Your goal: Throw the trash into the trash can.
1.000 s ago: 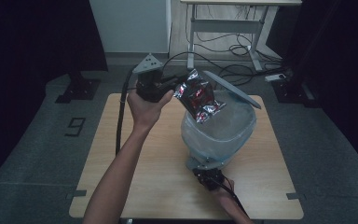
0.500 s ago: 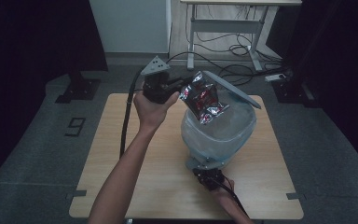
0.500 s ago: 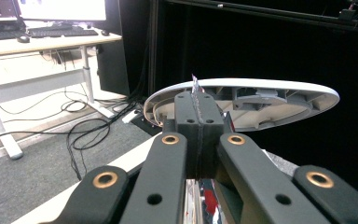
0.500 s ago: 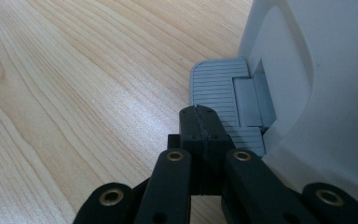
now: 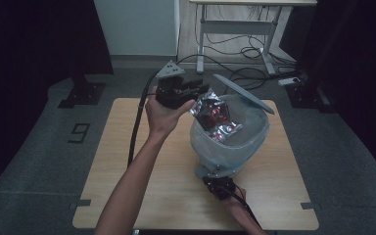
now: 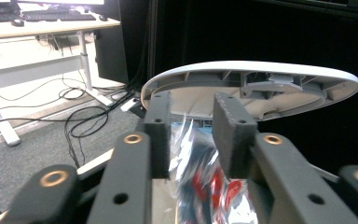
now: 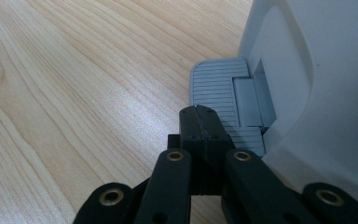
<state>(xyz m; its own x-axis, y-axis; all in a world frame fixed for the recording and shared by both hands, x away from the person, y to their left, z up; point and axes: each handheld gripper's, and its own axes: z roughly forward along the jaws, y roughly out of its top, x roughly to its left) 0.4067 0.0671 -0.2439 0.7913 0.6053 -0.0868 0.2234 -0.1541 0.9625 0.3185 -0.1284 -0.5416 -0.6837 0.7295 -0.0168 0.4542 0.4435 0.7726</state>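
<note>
Pressing the bin's pedal (image 7: 223,100) with closed jaws, the right gripper (image 7: 199,109) rests while the left gripper (image 6: 196,135), its jaws just opening, releases the foil packet (image 5: 214,117) over the bin (image 5: 254,142).

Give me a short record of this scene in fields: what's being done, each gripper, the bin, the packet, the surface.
activity: dropping a foil packet into a pedal bin
left gripper: held above the bin's rim; jaws have just been opening, pads apart with the packet between them
right gripper: jaws shut, tips pressing on the bin's pedal
pedal bin: lined with a blue bag, lid raised
foil packet: silver with red print, at the bin's mouth
table: light wood
</note>
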